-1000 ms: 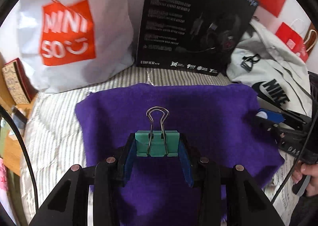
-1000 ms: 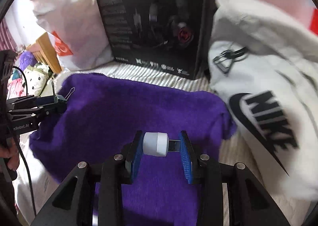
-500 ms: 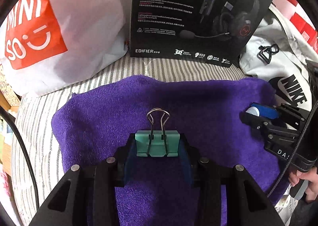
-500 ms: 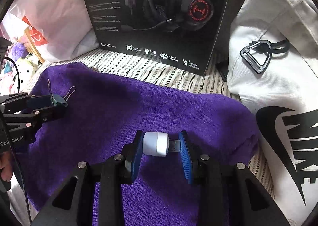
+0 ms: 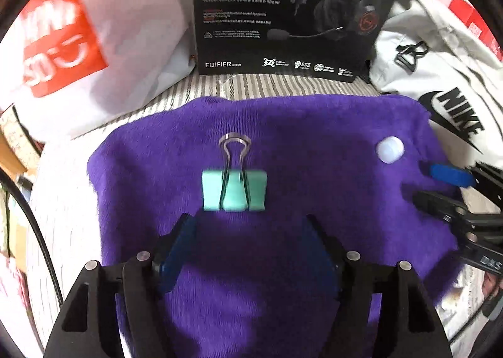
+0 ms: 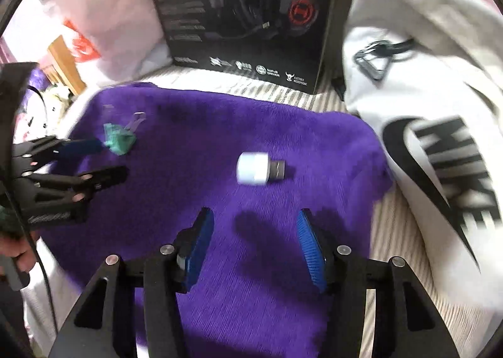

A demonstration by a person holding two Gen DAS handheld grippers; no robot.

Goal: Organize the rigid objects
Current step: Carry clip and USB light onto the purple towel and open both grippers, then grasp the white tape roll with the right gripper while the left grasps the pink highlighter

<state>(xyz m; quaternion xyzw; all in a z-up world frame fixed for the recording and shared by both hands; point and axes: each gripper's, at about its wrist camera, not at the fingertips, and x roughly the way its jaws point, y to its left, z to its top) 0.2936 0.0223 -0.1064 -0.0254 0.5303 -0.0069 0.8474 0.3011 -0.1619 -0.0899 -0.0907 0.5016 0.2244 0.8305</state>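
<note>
Both released since earlier frame: binder clip (image 5: 234, 190) and USB plug light (image 6: 259, 168) now lying apart on purple towel (image 5: 314, 263). Left gripper (image 5: 248, 244) and right gripper (image 6: 254, 246) spread wide, empty. Judged light, rigid; clip best pinched across flat body, light across smooth, possibly slippery white cap.

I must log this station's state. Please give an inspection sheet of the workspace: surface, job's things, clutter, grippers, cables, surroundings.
Surface: purple towel on a striped sheet.
Job's things: green clip and white USB plug lie free on the towel, apart.
Clutter: nothing seen on the towel.
Grippers: left gripper open behind the clip; right gripper open behind the plug.
Cables: black cable at the left edge.
Surroundings: headset box, white bag, Nike bag at the back.
</note>
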